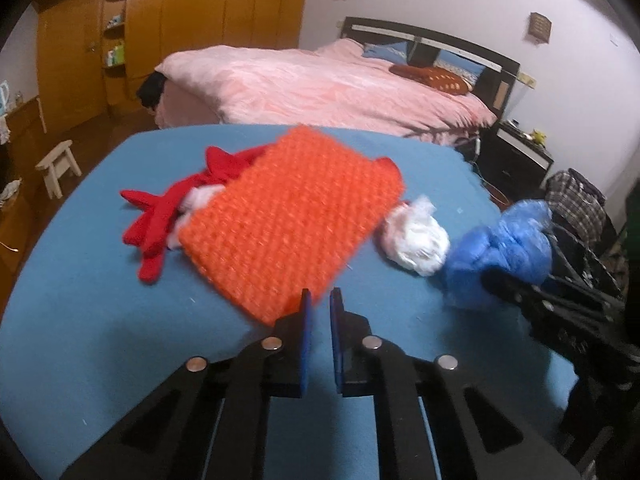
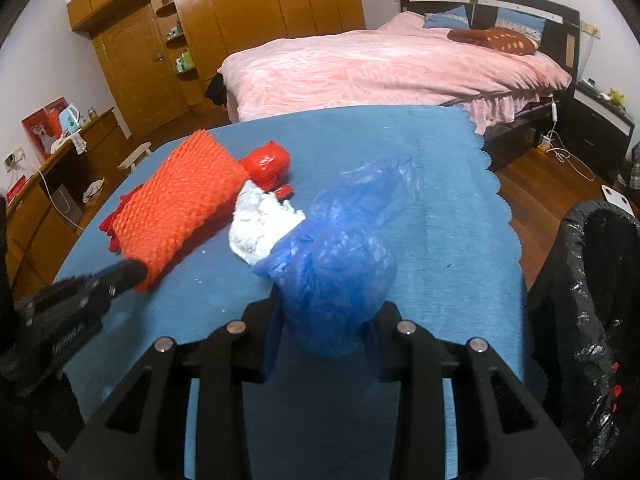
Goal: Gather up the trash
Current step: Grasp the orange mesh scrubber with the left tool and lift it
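An orange foam net lies tilted on the blue-covered table. My left gripper pinches its near corner with the jaws almost together; the right wrist view shows the tip meeting that corner. My right gripper is shut on a crumpled blue plastic bag, which bulges up between the fingers; in the left wrist view this bag sits at the right. A white crumpled wad rests between the net and the bag. A red plastic wad lies behind it.
Red glove-like pieces stick out from under the net on the left. A bin lined with a black bag stands off the table's right edge. A bed with pink covers stands beyond the table, and a small white stool is on the floor.
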### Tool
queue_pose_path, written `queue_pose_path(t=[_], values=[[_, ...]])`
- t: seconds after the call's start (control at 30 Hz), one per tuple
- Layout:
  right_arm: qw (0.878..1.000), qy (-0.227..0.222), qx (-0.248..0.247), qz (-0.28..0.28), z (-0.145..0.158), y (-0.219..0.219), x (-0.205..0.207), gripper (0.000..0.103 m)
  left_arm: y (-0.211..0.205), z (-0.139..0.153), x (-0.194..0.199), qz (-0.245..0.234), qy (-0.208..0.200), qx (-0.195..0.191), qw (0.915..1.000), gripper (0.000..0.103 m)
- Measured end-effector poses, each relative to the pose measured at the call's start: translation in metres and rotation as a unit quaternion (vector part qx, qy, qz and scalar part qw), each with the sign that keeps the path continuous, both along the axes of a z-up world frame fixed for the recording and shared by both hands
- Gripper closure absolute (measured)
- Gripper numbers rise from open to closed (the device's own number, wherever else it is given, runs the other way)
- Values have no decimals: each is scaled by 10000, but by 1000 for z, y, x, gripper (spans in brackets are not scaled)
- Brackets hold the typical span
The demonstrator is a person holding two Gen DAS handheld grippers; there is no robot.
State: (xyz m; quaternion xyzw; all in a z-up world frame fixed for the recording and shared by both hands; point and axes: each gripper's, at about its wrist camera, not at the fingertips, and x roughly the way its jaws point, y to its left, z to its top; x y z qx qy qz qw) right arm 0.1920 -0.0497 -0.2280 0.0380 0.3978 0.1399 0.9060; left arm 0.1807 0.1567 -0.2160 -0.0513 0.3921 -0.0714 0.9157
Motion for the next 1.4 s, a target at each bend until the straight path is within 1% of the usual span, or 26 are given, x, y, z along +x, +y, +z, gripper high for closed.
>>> queue_pose_path(t=[0.07,0.17,0.2,0.23,0.27,0.3,0.4,0.47,0.5,0.63,0.77,0.8,0.83,0.87,0.93,1.0,1.03,1.13,1.27,1.4], values=[[10000,0,-18,-50,0,-3,1,70,-5,0,-4,-102,100,-95,9999,94],[9999,-24,-39,-97,1,-8,2,70,-11,4,-11,-113,-30,69,9999,91],[9999,-29,-38,-111,1,-9,2,70,-11,5,-11,-87,-63,113,9999,82],[9999,-32,-26,-133,2,-11,3,70,-10,7,-10,-50,-100,145,9998,66],[9999,-31,-19,-143,2,-11,4,70,-8,9,-8,32,-165,175,9997,60],[9999,-27,-8,-159,2,-12,6,70,-6,11,-5,107,-224,184,9995,55],[9998,-31,7,-200,2,-14,10,70,0,15,9,223,-278,175,9992,52],[9997,-34,27,-220,2,-15,13,70,2,18,18,259,-359,237,9987,48],[9997,-38,24,-219,3,-14,14,69,2,20,23,267,-418,296,9983,43],[9998,-27,10,-200,2,-13,20,69,-1,25,39,187,-533,451,9974,34],[9998,8,2,-181,0,-11,22,69,-5,15,53,63,-386,558,9977,34],[9998,10,-3,-175,0,-11,22,69,-6,12,55,33,-344,576,9977,36],[9999,11,-9,-168,0,-11,21,69,-8,8,56,-19,-289,621,9976,48],[9999,14,-16,-164,-1,-11,21,68,-10,5,57,-69,-255,637,9976,57],[9999,26,-14,-164,-1,-11,21,68,-13,0,56,-151,-177,685,9974,86],[9999,34,-8,-167,-1,-10,21,68,-15,0,52,-160,-249,737,9968,95],[9999,34,-3,-164,-1,-10,21,68,-15,3,49,-149,-338,735,9966,98],[9999,8,15,-154,1,-11,20,68,-13,13,39,-179,-535,606,9966,103],[9998,-44,90,-147,5,-11,15,68,-16,24,24,-189,-574,449,9972,103],[9998,-98,118,-90,11,-13,10,68,-23,25,9,-215,-528,436,9974,103]])
